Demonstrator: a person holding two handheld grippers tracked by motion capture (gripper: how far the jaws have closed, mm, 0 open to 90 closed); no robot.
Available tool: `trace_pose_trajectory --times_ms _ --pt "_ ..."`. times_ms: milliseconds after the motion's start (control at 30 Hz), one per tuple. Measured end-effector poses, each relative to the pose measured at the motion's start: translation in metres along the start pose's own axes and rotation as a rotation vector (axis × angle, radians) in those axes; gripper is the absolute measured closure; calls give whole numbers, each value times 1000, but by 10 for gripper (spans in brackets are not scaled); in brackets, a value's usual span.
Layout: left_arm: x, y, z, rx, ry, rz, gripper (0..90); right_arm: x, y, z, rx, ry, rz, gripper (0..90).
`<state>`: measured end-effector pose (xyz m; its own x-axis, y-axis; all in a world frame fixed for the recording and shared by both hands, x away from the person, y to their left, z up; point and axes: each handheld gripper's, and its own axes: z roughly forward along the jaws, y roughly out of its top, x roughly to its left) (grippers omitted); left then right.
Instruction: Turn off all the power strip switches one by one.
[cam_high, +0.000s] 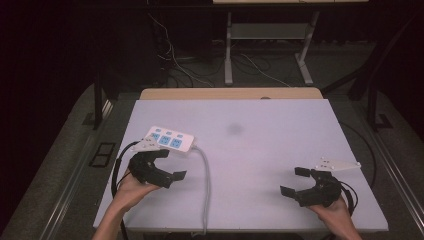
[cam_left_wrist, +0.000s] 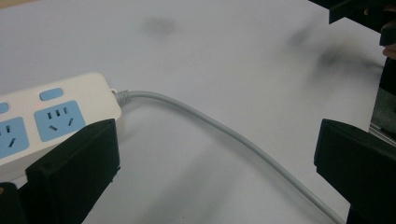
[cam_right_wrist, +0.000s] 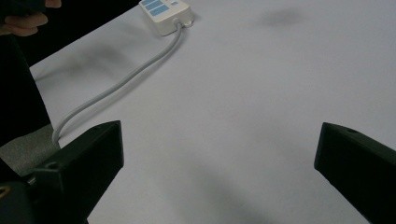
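Your left gripper sits at the near-left of the bench, jaws spread wide and holding nothing. It is just beside the power strip — the white block with blue sockets that lies flat on the left side of the bench, a little farther from you than the gripper. In the left gripper view the near jaw crosses in front of the strip's end, but whether it touches the casing cannot be told; the other jaw stands well away, across the cable.

Your right gripper rests at the near-right, jaws equally wide apart over bare bench, well apart from the strip and its cable. In the right gripper view the strip shows far off at the top.

As for progress, I judge you are at the very start. Nothing is grasped, the strip lies untouched in the open, and no plug shows in any of its sockets. The grey cable runs from the strip's near end in a curve down to the near edge of the bench and drops over it, so it looks slack enough to let the strip be shifted. What is left is everything: closing on the strip or its cable, then whatever handling follows.

There are no containers here — no tray, box or bin, only the strip, its cable, and a faint dark smudge near the middle.
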<state>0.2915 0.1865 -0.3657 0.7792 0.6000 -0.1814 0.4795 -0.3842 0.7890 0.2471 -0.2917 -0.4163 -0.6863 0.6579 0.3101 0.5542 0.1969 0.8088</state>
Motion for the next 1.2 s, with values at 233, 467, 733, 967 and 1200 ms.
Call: trace_pose_trajectory --times_ms 233,467,733,967,1200 --pt "6 5 0 22 8 6 0 0 0 1 4 0 -1 9" --pt "13 13 0 43 17 19 0 0 0 1 7 -2 -1 10" --pt "20 22 2 71 28 32 0 1 0 1 11 -2 -5 9" --pt "27 29 7 92 31 35 0 1 -1 1 14 -2 -5 9" --pt "33 35 11 114 44 46 0 1 -1 1 14 0 -7 9"
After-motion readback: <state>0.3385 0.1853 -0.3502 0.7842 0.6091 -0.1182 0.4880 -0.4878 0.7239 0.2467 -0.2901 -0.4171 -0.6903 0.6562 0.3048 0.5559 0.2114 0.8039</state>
